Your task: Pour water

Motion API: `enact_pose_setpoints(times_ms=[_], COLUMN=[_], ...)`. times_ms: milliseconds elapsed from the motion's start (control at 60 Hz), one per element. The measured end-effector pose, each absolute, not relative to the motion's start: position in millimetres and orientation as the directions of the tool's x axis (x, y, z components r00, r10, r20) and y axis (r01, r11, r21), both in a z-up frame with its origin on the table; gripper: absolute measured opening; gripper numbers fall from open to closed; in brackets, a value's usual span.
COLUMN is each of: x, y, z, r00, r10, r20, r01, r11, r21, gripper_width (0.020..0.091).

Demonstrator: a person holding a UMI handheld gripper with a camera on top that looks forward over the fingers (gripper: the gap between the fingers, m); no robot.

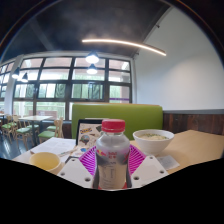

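- Gripper (112,168) is clamped on the water bottle (111,158), low centre of frame; both pink pads (88,160) press its sides, no gap I can see.
- Bottle: clear plastic, upright, red cap (113,126) on, pale label band round the middle. Fill level not readable from here.
- Judgement: I'm in the carry phase, pour not started. The cap looks on, so it has to come off before any water moves.
- Likely target is the white bowl (153,139), right of centre, just beyond the fingers. It seems to hold something pale already.
- Yellow bowl (45,160) sits lower left, apart from the bottle.
- To do it well: keep the bottle vertical in transit, bring the neck over the bowl rim, tilt slowly.
- Risk: the smooth plastic may slip in the pads on tilt, so I'd hold firm.
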State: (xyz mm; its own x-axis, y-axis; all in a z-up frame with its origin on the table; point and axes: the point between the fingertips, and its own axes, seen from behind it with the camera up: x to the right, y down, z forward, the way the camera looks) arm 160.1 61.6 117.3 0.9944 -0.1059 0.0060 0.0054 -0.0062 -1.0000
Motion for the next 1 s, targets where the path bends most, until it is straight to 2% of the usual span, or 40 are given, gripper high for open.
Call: enact_pose_setpoints(times_ms=[67, 83, 183, 217, 283, 333, 583, 650, 850, 1000], x=[161, 171, 160, 164, 160, 158, 146, 136, 100, 73], y=[62, 51, 62, 58, 52, 40, -60, -98, -197, -243], z=[117, 125, 114, 117, 116, 121, 134, 129, 139, 141], r00=[0.994, 0.994, 0.993, 0.992, 0.995, 0.997, 0.998, 0.997, 0.998, 0.998], r10=[-0.105, -0.108, -0.121, -0.126, -0.1, -0.078, -0.062, -0.069, -0.016, 0.049], r20=[0.023, 0.02, 0.007, 0.007, 0.011, 0.011, 0.015, -0.023, -0.06, -0.036], r01=[0.022, 0.019, 0.003, 0.002, 0.004, 0.005, 0.007, -0.032, -0.062, -0.031], r11=[-0.013, -0.01, -0.03, -0.046, -0.069, -0.067, -0.118, -0.14, -0.119, -0.106], r21=[-1.0, -1.0, -1.0, -0.999, -0.998, -0.998, -0.993, -0.99, -0.991, -0.994], gripper_width=[0.0397, 0.0409, 0.0525, 0.0585, 0.076, 0.0841, 0.0835, 0.0836, 0.0833, 0.0831])
